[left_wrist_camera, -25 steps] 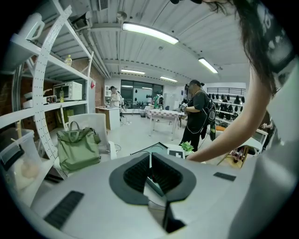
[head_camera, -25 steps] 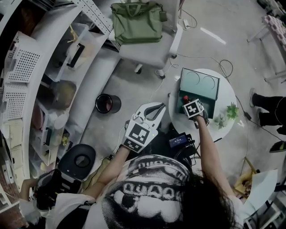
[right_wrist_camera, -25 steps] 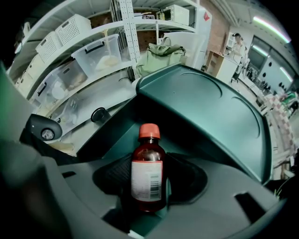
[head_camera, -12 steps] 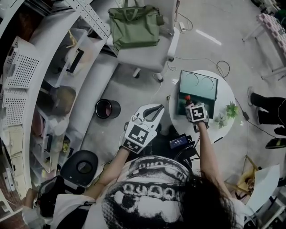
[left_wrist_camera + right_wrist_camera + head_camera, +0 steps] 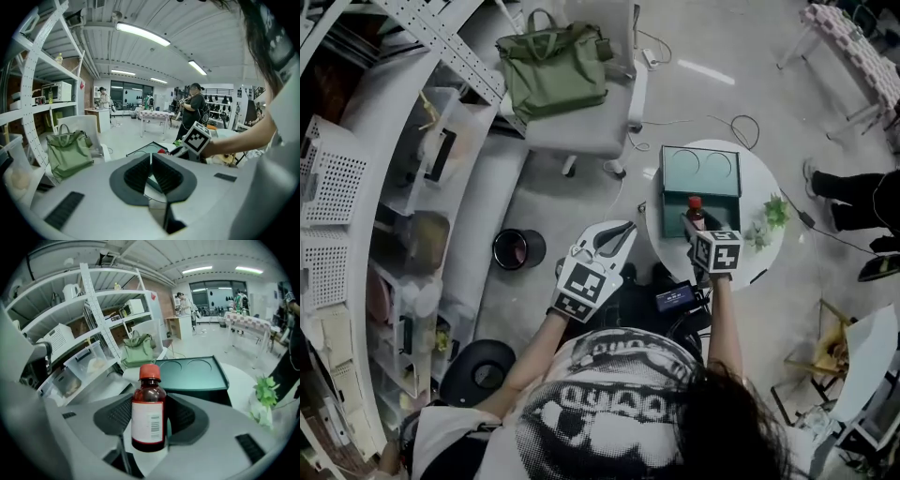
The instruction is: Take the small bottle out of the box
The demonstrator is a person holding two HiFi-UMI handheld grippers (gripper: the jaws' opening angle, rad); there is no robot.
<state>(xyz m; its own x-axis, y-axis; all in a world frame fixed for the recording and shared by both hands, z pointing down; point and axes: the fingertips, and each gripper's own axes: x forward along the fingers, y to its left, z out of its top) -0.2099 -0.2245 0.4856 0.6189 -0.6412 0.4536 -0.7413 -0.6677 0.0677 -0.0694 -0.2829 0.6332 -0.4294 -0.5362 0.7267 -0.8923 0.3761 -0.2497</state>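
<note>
A small brown bottle (image 5: 148, 413) with a red cap and white label stands upright between the jaws of my right gripper (image 5: 149, 420), which is shut on it. From the head view the bottle (image 5: 695, 213) is held above the near edge of the dark green box (image 5: 701, 184), whose lid lies open on the round white table (image 5: 764, 248). My right gripper (image 5: 701, 225) hangs over the table's near side. My left gripper (image 5: 614, 242) floats left of the table over the floor, jaws shut with nothing between them; the left gripper view shows its gripper (image 5: 151, 173) pointing toward the box (image 5: 145, 150).
A small green plant (image 5: 772, 214) sits on the table right of the box. A grey chair (image 5: 581, 112) carrying a green bag (image 5: 551, 67) stands behind. White shelving (image 5: 384, 187) runs along the left. A black bin (image 5: 517, 249) and cables lie on the floor. A person's legs (image 5: 853, 197) are at the right.
My right gripper has lifted the bottle up and out of the box toward me. The head camera has shifted, and the left gripper has stayed roughly in place.
</note>
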